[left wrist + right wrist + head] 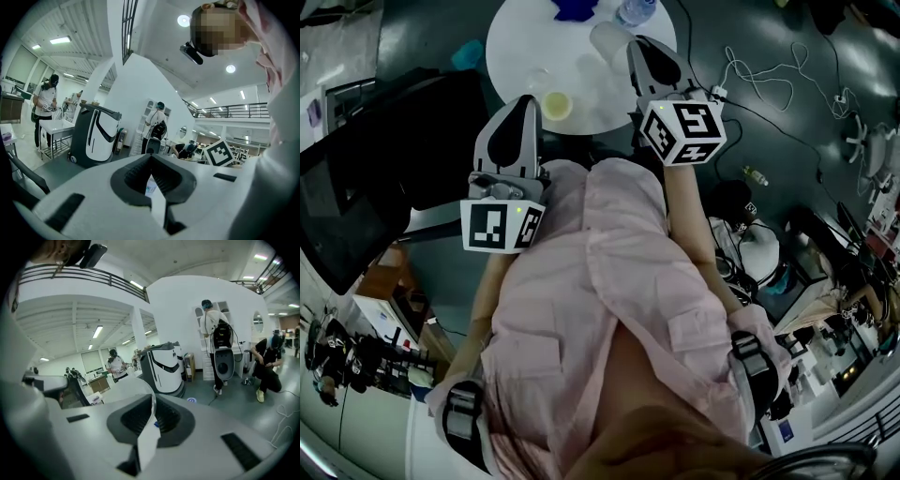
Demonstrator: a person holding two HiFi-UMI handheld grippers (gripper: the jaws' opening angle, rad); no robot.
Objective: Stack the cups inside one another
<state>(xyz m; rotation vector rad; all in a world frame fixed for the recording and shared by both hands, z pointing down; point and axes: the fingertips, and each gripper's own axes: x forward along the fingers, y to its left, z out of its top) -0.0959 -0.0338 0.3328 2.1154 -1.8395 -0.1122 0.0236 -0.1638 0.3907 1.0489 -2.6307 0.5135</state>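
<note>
In the head view a round white table [502, 66] stands ahead of me. My right gripper [642, 47] hangs over its right side, shut on the wall of a clear plastic cup [607, 39]. In the right gripper view that cup [124, 387] rises as a translucent dome just left of the closed jaws [149, 420]. My left gripper [528, 101] is at the table's near edge, jaws together with nothing seen held [151, 185]. Just past its tips stands another clear cup [538, 82]. A yellowish cup [556, 105] sits to its right.
A water bottle [633, 11] and a blue thing [575, 7] lie at the table's far side. White cables [769, 75] trail on the dark floor at right, and a teal thing [469, 53] lies left of the table. People and a white machine [96, 136] stand far off.
</note>
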